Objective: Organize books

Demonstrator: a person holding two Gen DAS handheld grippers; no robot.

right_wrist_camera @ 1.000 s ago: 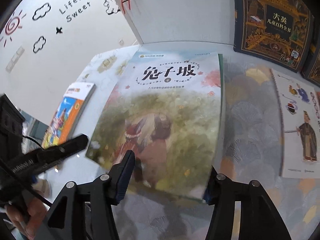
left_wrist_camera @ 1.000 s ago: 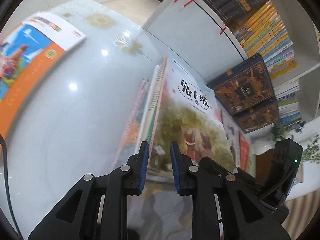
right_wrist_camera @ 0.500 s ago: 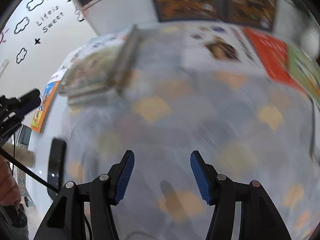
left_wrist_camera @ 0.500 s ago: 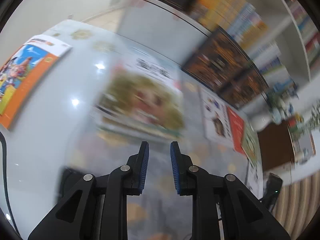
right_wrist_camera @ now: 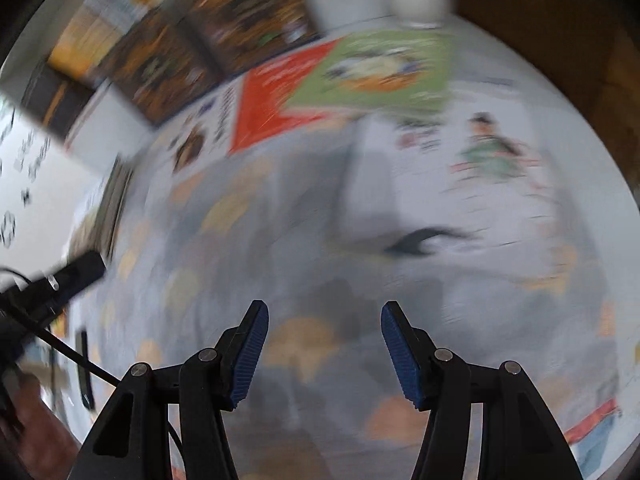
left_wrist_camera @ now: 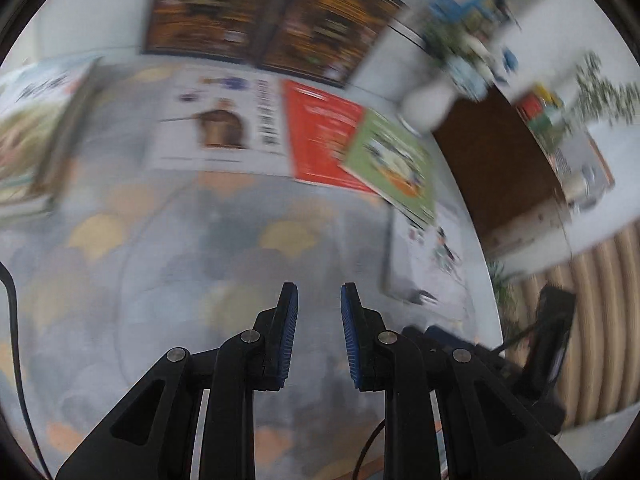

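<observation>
Now both views smear with motion blur, so detail is thin. The left tongs hang over the patterned surface with only a narrow gap between the blue pads, nothing in it. The right tongs stand at a moderate spread, also with nothing between the pads. Ahead of the left tongs, well apart from them, a row of books lies flat: a white-covered book, a red book just beside it, and a green book overlapping the red one's edge. Another white book lies off to the right of the left tongs, nearer them. A stack of books sits at the far left. Two dark ornate books stand upright behind the row. From the right wrist, the white book with a green figure lies ahead and right of the tongs.
</observation>
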